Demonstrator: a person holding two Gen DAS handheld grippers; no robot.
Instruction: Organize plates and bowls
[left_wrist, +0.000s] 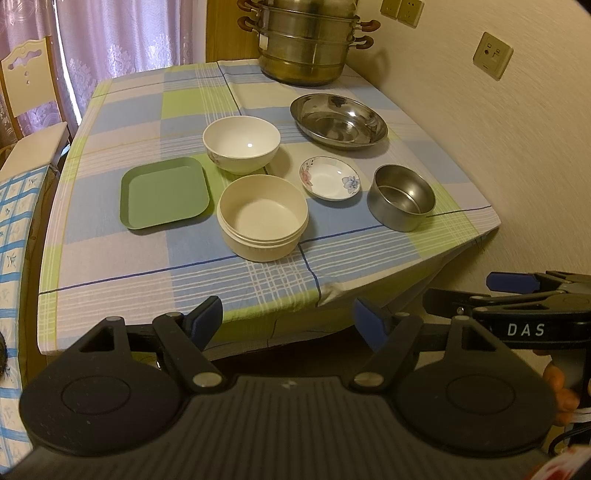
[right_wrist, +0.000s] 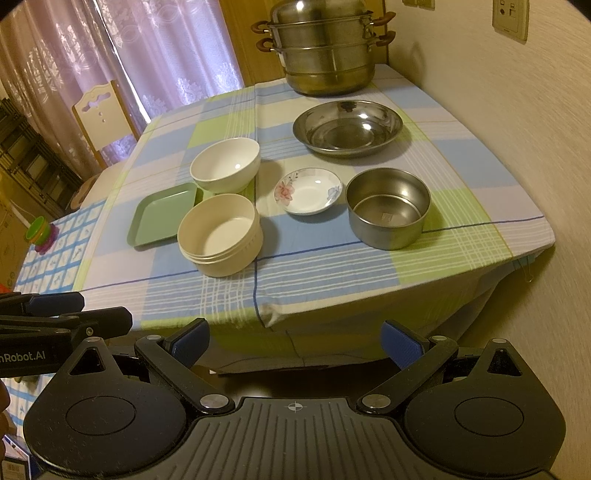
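Steamer pot (left_wrist: 306, 40) top cut off

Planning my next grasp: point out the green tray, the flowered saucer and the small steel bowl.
green tray (left_wrist: 164, 192): left wrist view, on its flat floor.
flowered saucer (right_wrist: 308, 190): right wrist view, on its white centre.
small steel bowl (right_wrist: 388, 210): right wrist view, on its inner bottom.

Checked blue-green cloth tablecloth (left_wrist: 110, 258): woven, matt. Wide shallow stainless-steel dish (left_wrist: 339, 121) & small deep steel bowl (left_wrist: 401, 197): the dish polished w/ bright reflections, the bowl duller, brushed. White round ceramic bowl (left_wrist: 241, 144) & small floral ceramic saucer (left_wrist: 330, 178) looked glazed, glossy. Green square plastic tray (left_wrist: 164, 192) & cream ribbed plastic container (left_wrist: 262, 217): matt, smooth.
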